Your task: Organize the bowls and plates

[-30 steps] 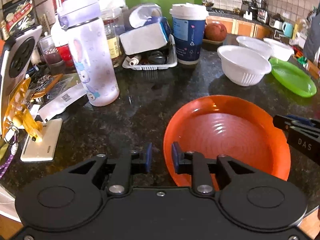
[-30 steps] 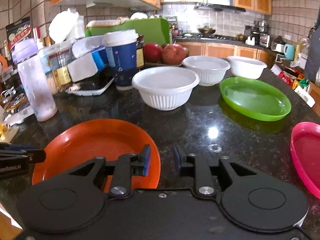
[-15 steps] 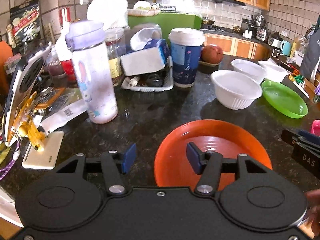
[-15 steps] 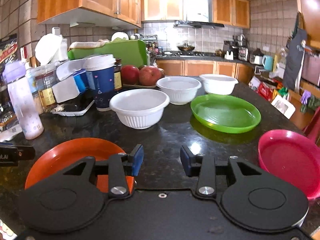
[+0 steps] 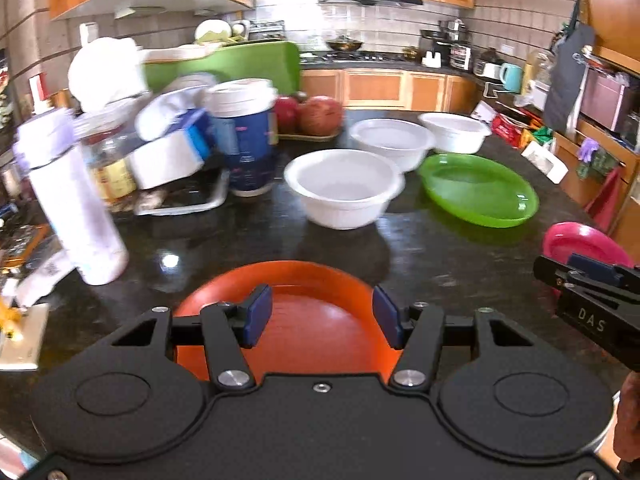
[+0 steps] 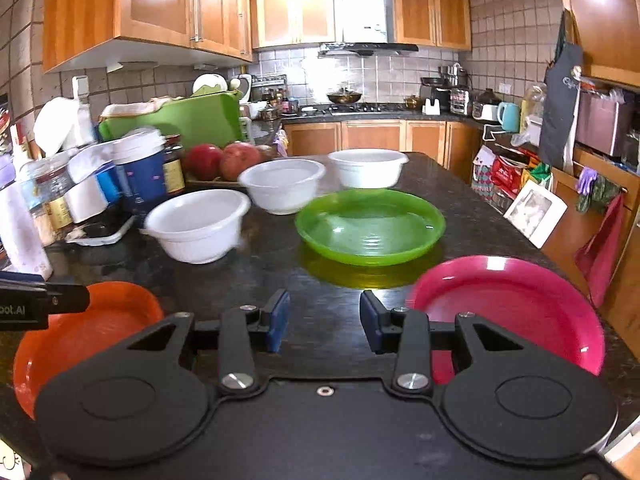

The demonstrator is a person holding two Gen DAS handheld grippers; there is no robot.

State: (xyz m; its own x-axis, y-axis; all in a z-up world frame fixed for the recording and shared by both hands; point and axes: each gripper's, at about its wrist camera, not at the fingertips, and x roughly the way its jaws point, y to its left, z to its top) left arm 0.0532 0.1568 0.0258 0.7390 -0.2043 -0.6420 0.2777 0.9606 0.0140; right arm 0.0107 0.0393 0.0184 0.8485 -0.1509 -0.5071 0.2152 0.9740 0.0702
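Orange plate [image 5: 288, 320] lies flat on the dark bench [image 5: 420, 252], at its near edge; no stacking done yet. Left tongs [image 5: 322, 316] hover over the plate, jaws parted, nothing between them. Right tongs [image 6: 324, 322] hover to the right of the orange plate, over bare bench, jaws released and empty. Beyond the orange plate: nearest white bowl [image 5: 344, 186], with two more white bowls [image 5: 394, 140] [image 5: 456, 130] behind it; green plate [image 5: 478, 188] beyond and to the right; pink plate [image 6: 512, 308] to the far right, at the bench edge. Tall bottle [image 5: 72, 200] and blue cup [image 5: 244, 136] stand beyond and left. Risks, as judged: glossy shallow rims could slip from a partial pinch; a left swing could topple the bottle; the pink plate could be nudged off the edge.
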